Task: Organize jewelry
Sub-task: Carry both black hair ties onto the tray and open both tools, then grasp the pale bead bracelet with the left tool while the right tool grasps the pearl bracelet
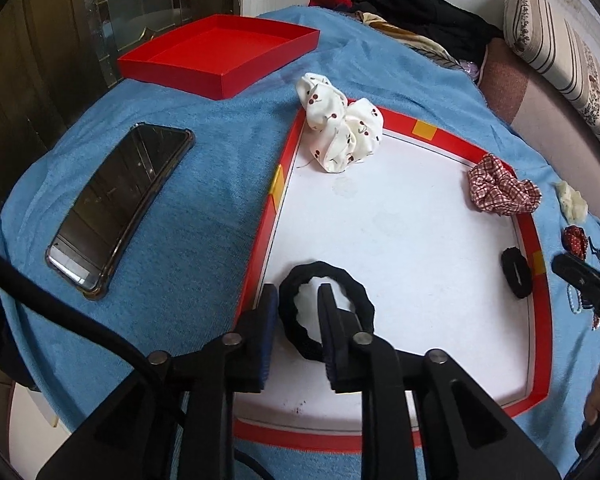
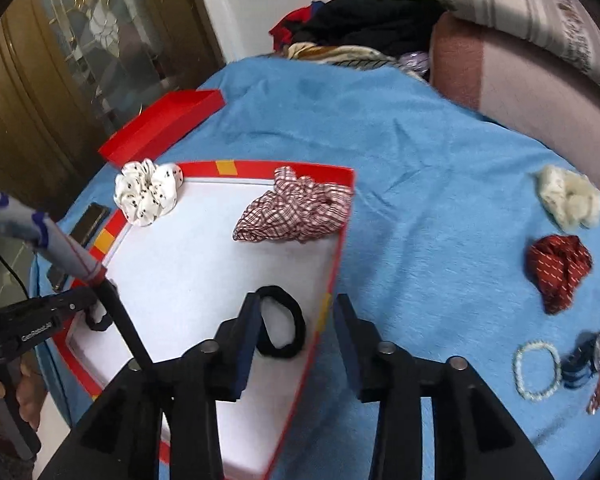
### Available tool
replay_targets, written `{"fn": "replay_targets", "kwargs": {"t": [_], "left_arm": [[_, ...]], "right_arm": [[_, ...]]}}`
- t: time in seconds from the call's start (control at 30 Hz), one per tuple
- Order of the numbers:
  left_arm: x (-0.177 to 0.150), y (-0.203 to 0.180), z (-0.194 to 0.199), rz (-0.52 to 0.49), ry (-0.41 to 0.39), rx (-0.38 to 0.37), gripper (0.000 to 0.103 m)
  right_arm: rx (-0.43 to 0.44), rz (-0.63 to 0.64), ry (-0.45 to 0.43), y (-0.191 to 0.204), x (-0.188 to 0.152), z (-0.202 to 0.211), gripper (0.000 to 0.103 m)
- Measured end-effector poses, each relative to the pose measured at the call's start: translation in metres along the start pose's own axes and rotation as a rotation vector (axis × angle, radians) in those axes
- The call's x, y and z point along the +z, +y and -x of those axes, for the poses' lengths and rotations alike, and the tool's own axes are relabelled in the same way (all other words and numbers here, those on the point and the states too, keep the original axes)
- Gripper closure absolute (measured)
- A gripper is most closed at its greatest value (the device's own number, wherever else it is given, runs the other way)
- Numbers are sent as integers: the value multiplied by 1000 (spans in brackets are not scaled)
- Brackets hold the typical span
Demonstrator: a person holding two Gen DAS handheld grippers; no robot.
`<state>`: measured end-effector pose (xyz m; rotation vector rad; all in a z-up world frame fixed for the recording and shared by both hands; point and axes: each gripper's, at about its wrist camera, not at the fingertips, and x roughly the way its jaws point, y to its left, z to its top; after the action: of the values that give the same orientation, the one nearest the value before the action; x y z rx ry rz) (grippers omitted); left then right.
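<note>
A shallow red-rimmed tray with a white floor (image 1: 400, 220) lies on the blue towel. In the left wrist view my left gripper (image 1: 298, 292) is open, one finger through a black hair tie (image 1: 364, 300) lying on the tray floor near the left rim. In the right wrist view my right gripper (image 2: 296, 300) is open over the tray's right rim, with a second black hair tie (image 2: 296, 320) on the floor between its fingers. A white cherry-print scrunchie (image 1: 340, 128) and a red plaid scrunchie (image 1: 500, 190) sit on the tray's far side.
An empty red box lid (image 1: 220, 54) and a phone (image 1: 120, 204) lie left of the tray. On the towel to the right lie a cream scrunchie (image 2: 568, 196), a dark red scrunchie (image 2: 558, 268), a pearl bracelet (image 2: 536, 370) and other small pieces (image 2: 596, 364). Clothes (image 2: 360, 28) are piled behind.
</note>
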<state>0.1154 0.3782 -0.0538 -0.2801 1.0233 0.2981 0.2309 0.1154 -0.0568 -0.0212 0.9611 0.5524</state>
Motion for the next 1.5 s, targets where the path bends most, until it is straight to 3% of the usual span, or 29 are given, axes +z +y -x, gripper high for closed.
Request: {"fn": "replay_targets", "kwargs": {"t": [0.07,0.2,0.23,0.27,0.57,0.73,0.83,0.93,1.1,1.27,1.5], "left_arm": [[-2,0,7,1,-17,12,71],[-7,4,25,27,-48,8,69],[-8,5,29,37,-54,9,69],[-10,7,33,47,-57,8,69],[-19,8,65,58,-83,-15,67],[-20,-17,75,27,-82,-49,66],[-23,-42,81,-18,-84,-79,61],[-27,-74,87,-73,-83,-111,57],[-32,-132,83,-169,-62,-166,53],[-42,-200,62,-247,-12,-238,53],[-53,-281,21,-327,70,-313,53]], "right_arm": [[16,-7,29,0,-13,5,62],[48,10,113,7,-46,1,64],[45,19,121,10,-53,0,71],[42,30,133,13,-58,-2,92],[60,36,147,32,-81,13,89],[112,2,134,27,-86,24,85],[115,-16,90,14,-91,43,73],[66,-25,48,-12,-101,64,73],[-54,-114,-5,-93,-128,106,72],[-181,-240,-31,-175,-152,138,72],[-260,-387,-87,-260,-163,168,63]]}}
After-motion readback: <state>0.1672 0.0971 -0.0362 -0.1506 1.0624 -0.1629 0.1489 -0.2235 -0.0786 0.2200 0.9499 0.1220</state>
